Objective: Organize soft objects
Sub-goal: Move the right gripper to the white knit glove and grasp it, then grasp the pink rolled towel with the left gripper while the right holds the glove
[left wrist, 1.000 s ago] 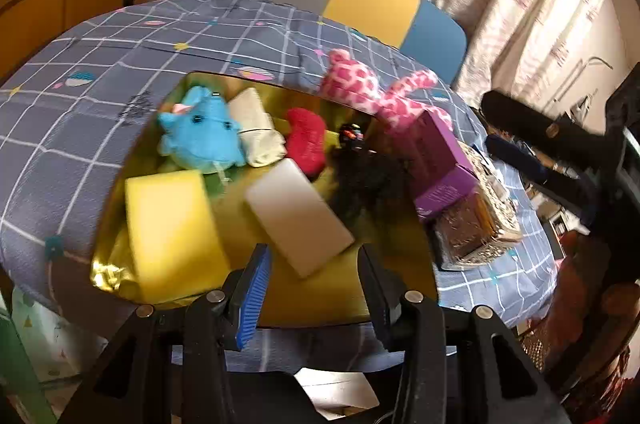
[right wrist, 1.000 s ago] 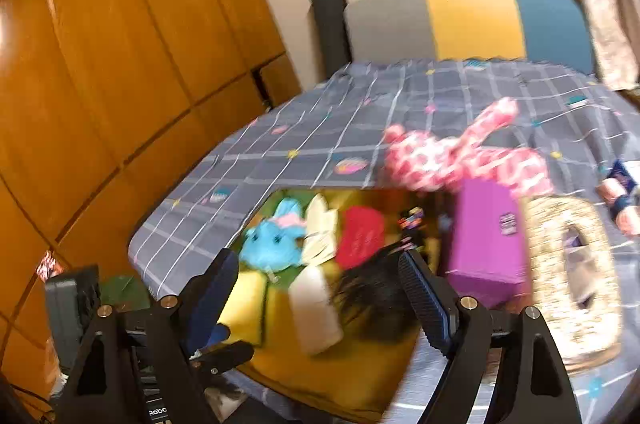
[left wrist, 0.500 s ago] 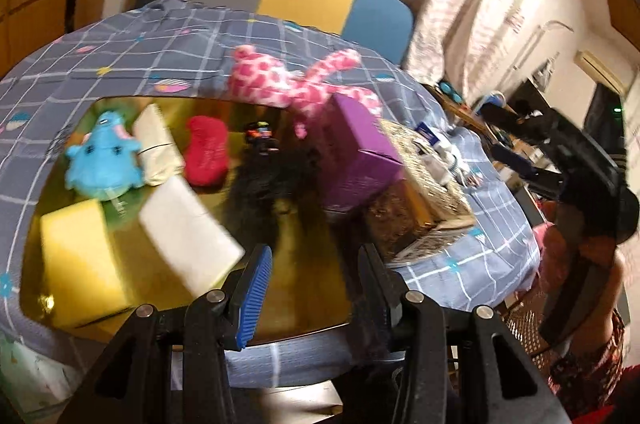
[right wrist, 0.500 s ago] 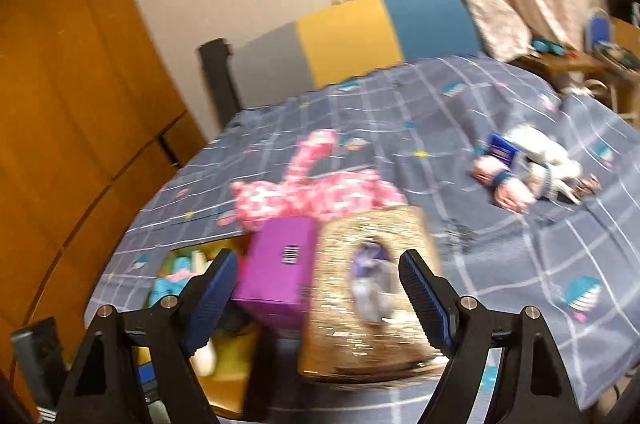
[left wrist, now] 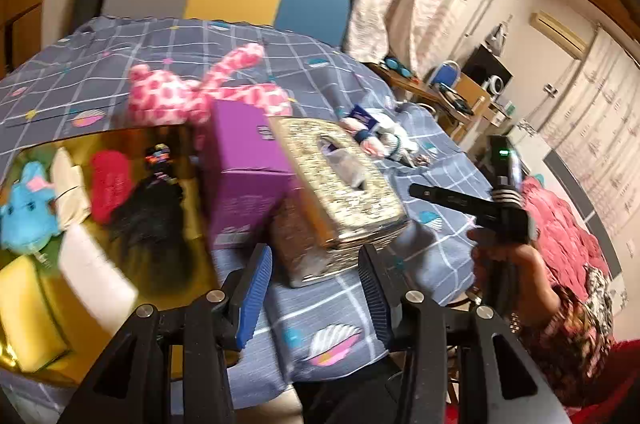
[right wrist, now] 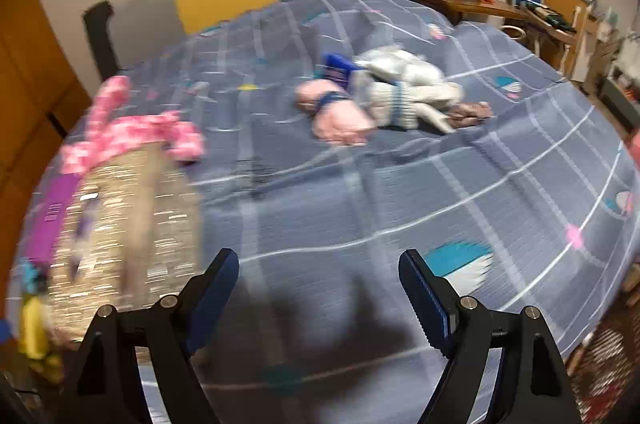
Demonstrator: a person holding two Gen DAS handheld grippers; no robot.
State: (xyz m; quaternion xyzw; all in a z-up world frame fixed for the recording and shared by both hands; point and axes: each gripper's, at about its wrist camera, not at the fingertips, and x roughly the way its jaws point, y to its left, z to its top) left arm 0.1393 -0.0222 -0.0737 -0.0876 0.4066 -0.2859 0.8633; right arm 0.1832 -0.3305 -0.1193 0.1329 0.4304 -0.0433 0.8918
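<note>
Right gripper jaws wide apart, holding nothing; left gripper jaws loose, holding nothing; white doll lying far up the bed; reach slowly, pinch its soft middle.

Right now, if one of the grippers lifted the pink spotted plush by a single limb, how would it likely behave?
The pink spotted plush would probably droop: its long limbs sprawl limply across the grid-patterned bedspread. It looks stuffed fabric, so likely light for its size and squashy between pads. One limb lies against the purple box, so it may drag there.
</note>
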